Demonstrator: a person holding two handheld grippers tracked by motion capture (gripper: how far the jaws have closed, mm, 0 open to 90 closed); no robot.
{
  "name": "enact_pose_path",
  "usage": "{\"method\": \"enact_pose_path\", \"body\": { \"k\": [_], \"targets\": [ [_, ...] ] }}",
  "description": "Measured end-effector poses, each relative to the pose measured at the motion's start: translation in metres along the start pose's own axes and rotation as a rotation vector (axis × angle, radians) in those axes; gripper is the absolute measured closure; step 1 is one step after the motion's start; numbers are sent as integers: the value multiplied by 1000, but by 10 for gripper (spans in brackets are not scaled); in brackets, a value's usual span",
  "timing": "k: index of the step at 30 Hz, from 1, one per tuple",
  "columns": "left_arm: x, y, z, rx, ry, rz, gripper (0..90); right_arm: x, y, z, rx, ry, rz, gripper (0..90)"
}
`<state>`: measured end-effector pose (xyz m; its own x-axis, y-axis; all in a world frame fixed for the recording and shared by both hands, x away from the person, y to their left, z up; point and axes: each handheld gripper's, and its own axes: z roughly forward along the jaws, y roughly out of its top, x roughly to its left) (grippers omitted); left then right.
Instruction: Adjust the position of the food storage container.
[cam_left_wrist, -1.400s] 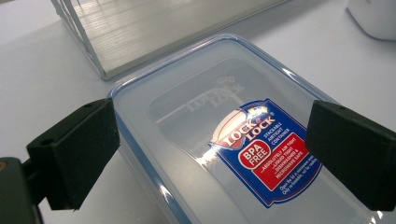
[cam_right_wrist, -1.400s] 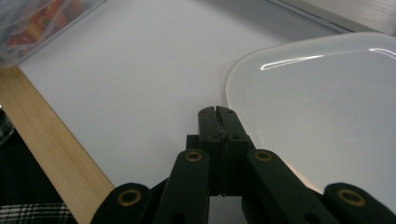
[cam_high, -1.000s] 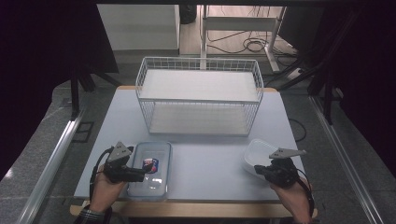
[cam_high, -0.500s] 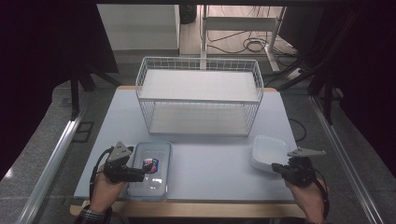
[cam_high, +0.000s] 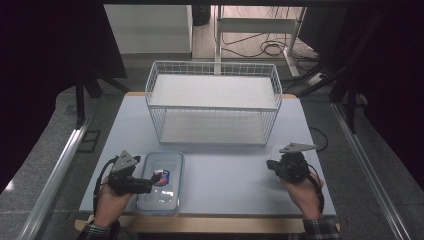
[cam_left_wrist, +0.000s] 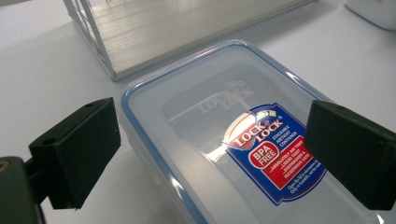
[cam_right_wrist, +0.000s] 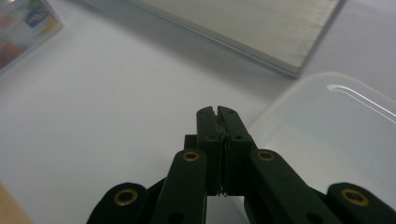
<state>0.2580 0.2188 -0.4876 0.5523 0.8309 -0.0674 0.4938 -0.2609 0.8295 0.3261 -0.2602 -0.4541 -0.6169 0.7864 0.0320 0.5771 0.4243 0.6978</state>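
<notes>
A clear lidded container (cam_high: 161, 187) with a blue seal and a red and blue label lies at the table's front left. My left gripper (cam_high: 149, 186) stands open at its near end, its two pads wide apart on either side of the lid (cam_left_wrist: 219, 154) without touching it. At the front right lies a translucent white tub (cam_high: 278, 151), mostly hidden under my right gripper (cam_high: 270, 164). In the right gripper view that gripper (cam_right_wrist: 218, 112) is shut, jaws pressed together over the tub's edge (cam_right_wrist: 336, 149). I see nothing between them.
A white wire basket (cam_high: 212, 107) with a pale flat floor (cam_right_wrist: 243, 28) stands at the back middle of the light grey table (cam_high: 225, 170). Its near corner (cam_left_wrist: 109, 70) is close beyond the clear container. A cable trails on the floor behind.
My right gripper swung out to the right, then came back left and away from the table's front edge, over the white tub. The left gripper and clear container stayed put.
</notes>
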Motion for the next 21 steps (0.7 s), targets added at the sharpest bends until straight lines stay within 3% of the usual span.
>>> {"method": "enact_pose_path", "body": {
  "k": [3, 5, 7, 10, 12, 14, 15, 16, 17, 18, 19, 20, 21],
  "targets": [
    [3, -1, -1, 2, 5, -8, 38, 3, 5, 19, 40, -15, -21, 872],
    [4, -1, -2, 6, 7, -13, 38, 3, 4, 23, 66, -47, -36, 884],
    [6, -2, -3, 9, 8, -20, 38, -1, 0, 19, 57, -49, -16, 887],
    [8, -2, -5, 16, 12, -26, 38, -6, -6, 10, 65, -101, -8, 887],
    [12, -4, -9, 21, -1, -26, 40, -11, -9, 6, 51, -88, 25, 887],
    [15, -6, -14, 32, 4, -17, 72, -9, -11, 4, 43, -94, 20, 886],
    [17, -9, -17, 43, 15, -11, 103, -7, -11, 3, 36, -87, 13, 886],
    [17, -9, -17, 43, 15, -11, 182, -7, -11, 3, 36, -87, 13, 886],
    [22, -16, -24, 81, 21, 4, 292, -3, -11, 2, 20, -62, 6, 882],
    [22, -16, -24, 81, 21, 4, 345, -1, -11, 2, 19, -58, 5, 879],
    [31, -24, -31, 93, -14, -36, 396, 2, -12, 3, 18, -51, -3, 875],
    [36, -28, -34, 101, -45, -53, 513, 4, -12, 3, 18, -44, -6, 872],
    [38, -31, -36, 116, -46, -54, 584, 7, -13, 3, 19, -35, -10, 869]
  ]
}}
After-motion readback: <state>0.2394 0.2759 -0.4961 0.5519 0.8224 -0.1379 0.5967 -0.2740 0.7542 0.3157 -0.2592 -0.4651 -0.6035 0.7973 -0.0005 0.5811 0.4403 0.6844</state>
